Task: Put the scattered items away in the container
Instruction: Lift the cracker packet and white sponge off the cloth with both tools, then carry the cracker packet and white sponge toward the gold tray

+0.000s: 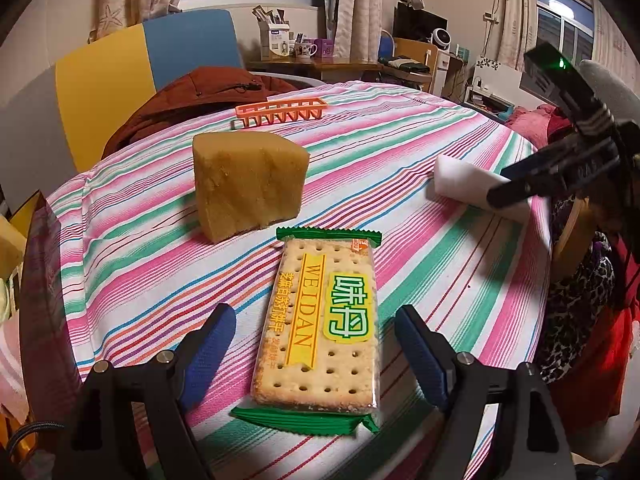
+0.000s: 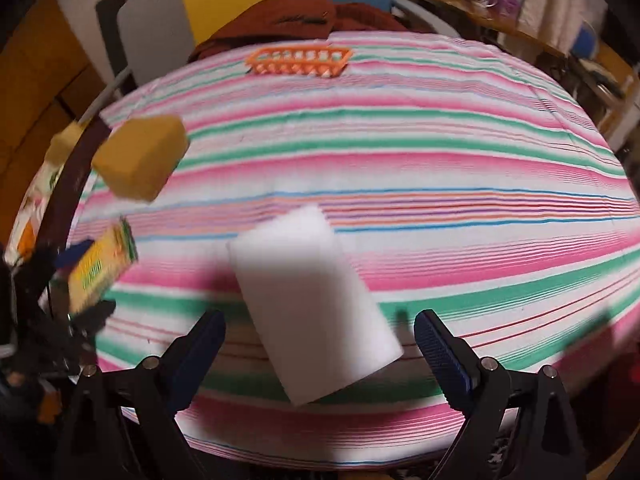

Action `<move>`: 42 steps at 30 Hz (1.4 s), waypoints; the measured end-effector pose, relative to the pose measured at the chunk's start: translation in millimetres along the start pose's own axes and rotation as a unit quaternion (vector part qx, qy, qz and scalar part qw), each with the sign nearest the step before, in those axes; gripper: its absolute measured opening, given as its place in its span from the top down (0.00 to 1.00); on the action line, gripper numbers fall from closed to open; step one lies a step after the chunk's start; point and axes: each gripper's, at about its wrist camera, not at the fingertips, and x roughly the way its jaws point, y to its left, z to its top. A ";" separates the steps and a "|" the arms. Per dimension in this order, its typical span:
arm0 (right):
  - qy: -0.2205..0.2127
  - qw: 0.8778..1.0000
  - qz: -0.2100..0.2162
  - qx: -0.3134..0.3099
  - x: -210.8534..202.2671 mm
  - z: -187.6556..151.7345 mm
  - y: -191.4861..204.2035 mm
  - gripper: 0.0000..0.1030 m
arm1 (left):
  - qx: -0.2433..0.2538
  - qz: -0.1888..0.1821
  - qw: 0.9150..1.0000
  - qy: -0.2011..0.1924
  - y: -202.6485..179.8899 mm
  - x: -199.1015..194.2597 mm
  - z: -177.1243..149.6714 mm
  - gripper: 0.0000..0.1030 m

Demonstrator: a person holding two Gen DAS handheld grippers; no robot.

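Left gripper (image 1: 314, 344) is hanging wide open, its fingers either side of the cracker packet (image 1: 316, 330) without touching it. Right gripper (image 2: 320, 356) is gaping just as wide over the white sponge (image 2: 312, 304), gripping nothing. Both are lying on the striped bench (image 2: 440, 168), the yellow sponge (image 1: 248, 184) just beyond the crackers, the orange basket (image 1: 280, 112) sitting at the far edge.

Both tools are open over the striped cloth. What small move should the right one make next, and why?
Probably lower the right tool and close it on the white rectangular foam block. The block lies flat on the striped tablecloth between its open jaws, not yet gripped. The small orange plastic basket waits at the far edge.
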 end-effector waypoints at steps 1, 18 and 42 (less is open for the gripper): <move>0.004 1.000 -0.002 -0.007 4.1 -0.8 1.6 0.06 | 0.000 0.000 1.000 0.000 0.0 -0.1 -0.1 0.19; -0.069 0.998 -0.003 0.010 8.4 -11.2 26.8 0.13 | 0.018 0.008 1.000 -0.005 -7.6 -7.7 0.3 0.26; -0.131 0.989 -0.031 -0.068 4.6 -33.1 28.1 0.39 | 0.022 -0.022 0.999 0.009 -2.3 -2.2 5.7 0.33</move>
